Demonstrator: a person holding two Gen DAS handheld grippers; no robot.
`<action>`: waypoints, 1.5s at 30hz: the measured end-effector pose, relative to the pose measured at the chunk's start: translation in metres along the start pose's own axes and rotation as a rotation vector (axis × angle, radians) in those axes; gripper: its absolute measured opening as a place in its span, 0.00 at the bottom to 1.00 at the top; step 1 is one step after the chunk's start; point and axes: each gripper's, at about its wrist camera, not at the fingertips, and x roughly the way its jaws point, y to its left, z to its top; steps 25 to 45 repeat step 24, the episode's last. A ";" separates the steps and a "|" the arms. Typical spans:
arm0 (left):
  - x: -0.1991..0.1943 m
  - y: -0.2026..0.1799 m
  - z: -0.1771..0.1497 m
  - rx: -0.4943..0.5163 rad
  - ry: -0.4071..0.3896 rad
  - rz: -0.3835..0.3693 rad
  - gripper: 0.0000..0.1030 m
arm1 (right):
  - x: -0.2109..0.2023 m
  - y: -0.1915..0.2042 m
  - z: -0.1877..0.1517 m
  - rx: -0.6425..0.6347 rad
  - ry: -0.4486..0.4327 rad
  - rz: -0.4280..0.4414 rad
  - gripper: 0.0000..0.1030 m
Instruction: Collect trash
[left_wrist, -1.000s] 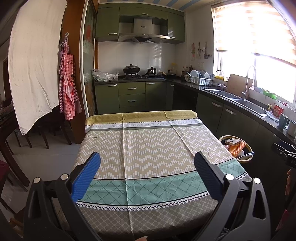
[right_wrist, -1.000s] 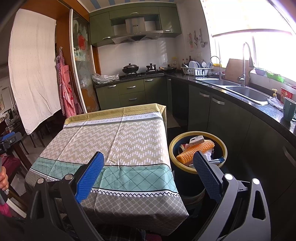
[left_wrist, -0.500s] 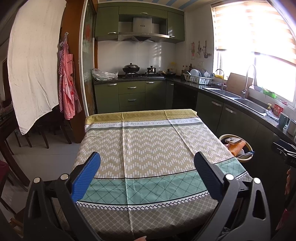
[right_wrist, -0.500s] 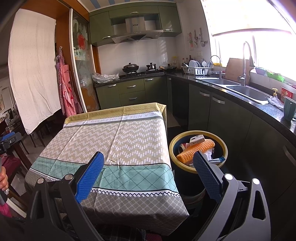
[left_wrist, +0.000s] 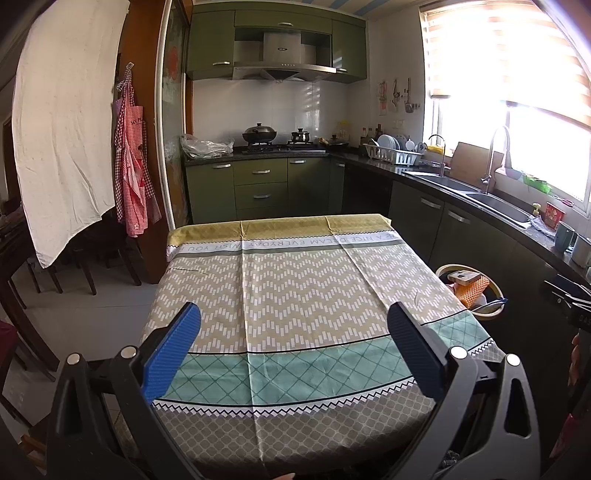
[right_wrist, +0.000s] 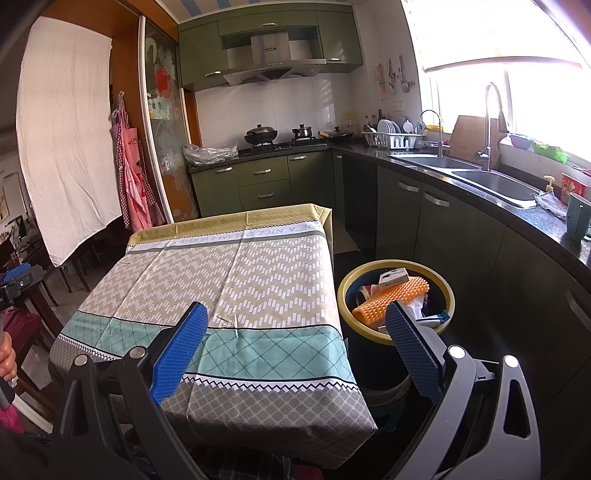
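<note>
With both the left gripper (left_wrist: 293, 328) and right gripper (right_wrist: 295, 328) wide and empty, scan the bare tablecloth (right_wrist: 236, 273) before retreating, since the trash sits in the bin (right_wrist: 397, 295) at right of frame.

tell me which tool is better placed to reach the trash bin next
Right, probably. In the right wrist view the trash bin sits just ahead of the open right tool, beside the table. The left tool, also open, faces the tablecloth, with the bin far off to its side.
</note>
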 end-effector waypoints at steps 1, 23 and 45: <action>0.000 0.000 0.000 0.001 0.001 -0.001 0.93 | 0.000 0.000 0.000 -0.001 0.000 0.000 0.93; 0.005 0.001 -0.001 -0.008 0.018 -0.008 0.93 | 0.003 0.000 -0.001 0.001 0.010 -0.004 0.93; 0.004 0.002 0.000 -0.006 0.016 -0.002 0.93 | 0.003 0.001 -0.001 0.001 0.011 -0.003 0.93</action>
